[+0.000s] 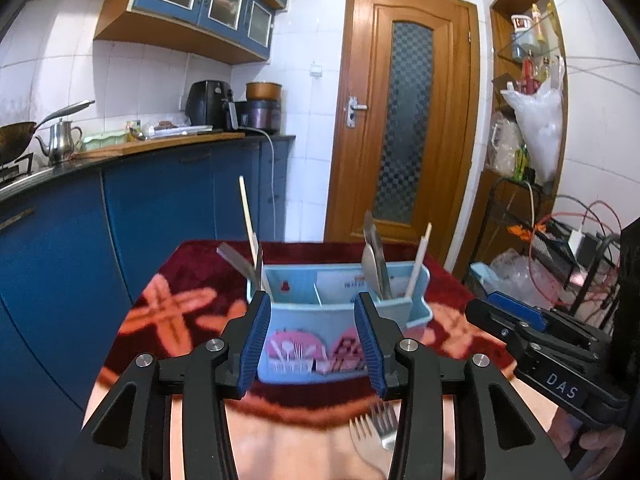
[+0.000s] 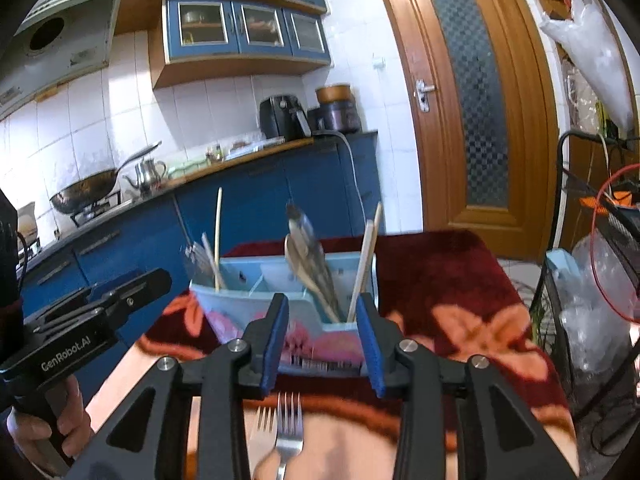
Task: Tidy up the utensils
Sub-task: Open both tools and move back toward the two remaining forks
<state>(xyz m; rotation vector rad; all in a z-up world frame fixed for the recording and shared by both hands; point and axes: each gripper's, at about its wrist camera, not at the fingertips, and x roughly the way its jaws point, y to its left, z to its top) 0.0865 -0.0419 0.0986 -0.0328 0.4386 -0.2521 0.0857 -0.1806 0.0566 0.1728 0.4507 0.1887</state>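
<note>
A light blue utensil holder (image 1: 312, 320) (image 2: 232, 300) stands on a table with a red patterned cloth (image 1: 168, 304) (image 2: 460, 288). Metal spoons (image 1: 374, 264) (image 2: 304, 256) and a chopstick (image 1: 418, 264) (image 2: 366, 260) lean in its right compartment. Another chopstick (image 1: 248, 216) (image 2: 218, 232) stands in its left compartment beside a flat metal utensil. Two forks (image 1: 372, 428) (image 2: 286, 420) lie on the cloth at the near edge. My left gripper (image 1: 311, 298) (image 2: 120, 292) is open just before the holder, with nothing between its pads. My right gripper (image 2: 322, 300) (image 1: 516, 316) is open before the holder's right end, also without anything in it.
A blue kitchen counter (image 1: 160, 184) runs along the left with a wok (image 2: 86, 192), kettle (image 1: 60, 140) and air fryer (image 1: 210, 104). A wooden door (image 1: 404, 120) is behind the table. A wire rack with cables and bags (image 2: 600, 280) stands at the right. A hand (image 2: 52, 420) holds the left gripper.
</note>
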